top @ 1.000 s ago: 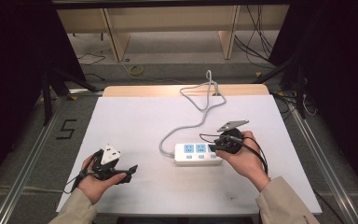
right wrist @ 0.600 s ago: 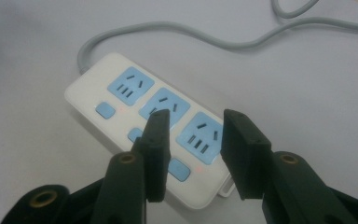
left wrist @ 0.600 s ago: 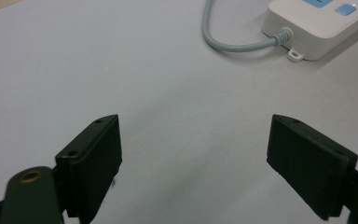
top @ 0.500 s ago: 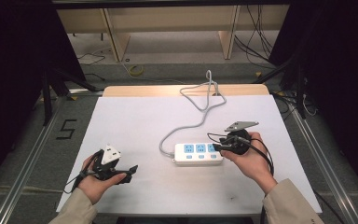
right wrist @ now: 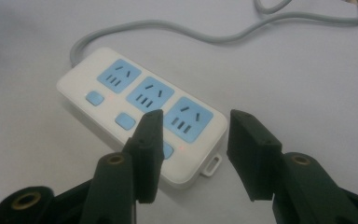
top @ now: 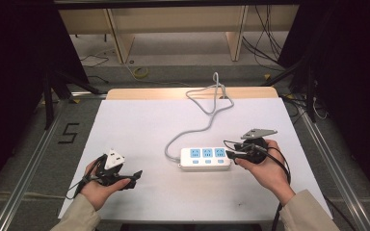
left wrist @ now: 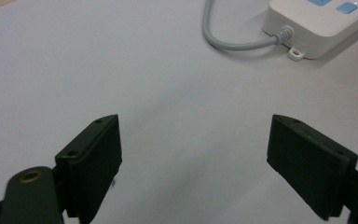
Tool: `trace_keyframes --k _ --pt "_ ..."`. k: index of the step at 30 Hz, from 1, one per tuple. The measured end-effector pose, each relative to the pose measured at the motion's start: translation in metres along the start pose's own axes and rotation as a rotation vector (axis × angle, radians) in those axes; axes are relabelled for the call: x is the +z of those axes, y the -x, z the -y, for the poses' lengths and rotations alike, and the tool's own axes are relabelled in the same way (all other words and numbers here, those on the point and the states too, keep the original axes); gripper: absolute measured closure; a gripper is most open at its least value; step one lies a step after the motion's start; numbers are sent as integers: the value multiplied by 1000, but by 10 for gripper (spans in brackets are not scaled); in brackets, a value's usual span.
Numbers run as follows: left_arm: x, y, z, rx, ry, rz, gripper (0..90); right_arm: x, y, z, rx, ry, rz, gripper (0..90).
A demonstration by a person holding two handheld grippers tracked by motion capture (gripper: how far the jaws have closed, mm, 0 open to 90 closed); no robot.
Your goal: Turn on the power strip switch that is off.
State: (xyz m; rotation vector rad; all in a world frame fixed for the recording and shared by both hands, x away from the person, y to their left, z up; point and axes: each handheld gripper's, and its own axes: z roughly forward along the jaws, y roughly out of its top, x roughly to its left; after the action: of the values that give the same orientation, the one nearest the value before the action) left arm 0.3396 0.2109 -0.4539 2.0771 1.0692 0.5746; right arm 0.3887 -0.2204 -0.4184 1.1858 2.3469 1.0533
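Beige sleeves (top: 302, 211), black jaws

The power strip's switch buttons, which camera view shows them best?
The right gripper view: the power strip lies close, its blue switch buttons sharp beneath the sockets. The high view shows the whole strip, buttons tiny. The left gripper view catches just its cable end with part of one button.

The power strip (top: 205, 158) lies on the worktop (top: 139, 125), its cable (top: 207, 108) running back to the far edge, between both grippers.
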Motion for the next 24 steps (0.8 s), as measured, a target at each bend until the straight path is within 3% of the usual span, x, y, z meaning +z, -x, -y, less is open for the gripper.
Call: trace_keyframes --k 14,24 --pt "0 -1 1 3 -3 2 173 -11 8 17 -12 27 -5 465" --pt "-1 0 0 10 -7 2 172 -18 15 37 12 53 3 402"
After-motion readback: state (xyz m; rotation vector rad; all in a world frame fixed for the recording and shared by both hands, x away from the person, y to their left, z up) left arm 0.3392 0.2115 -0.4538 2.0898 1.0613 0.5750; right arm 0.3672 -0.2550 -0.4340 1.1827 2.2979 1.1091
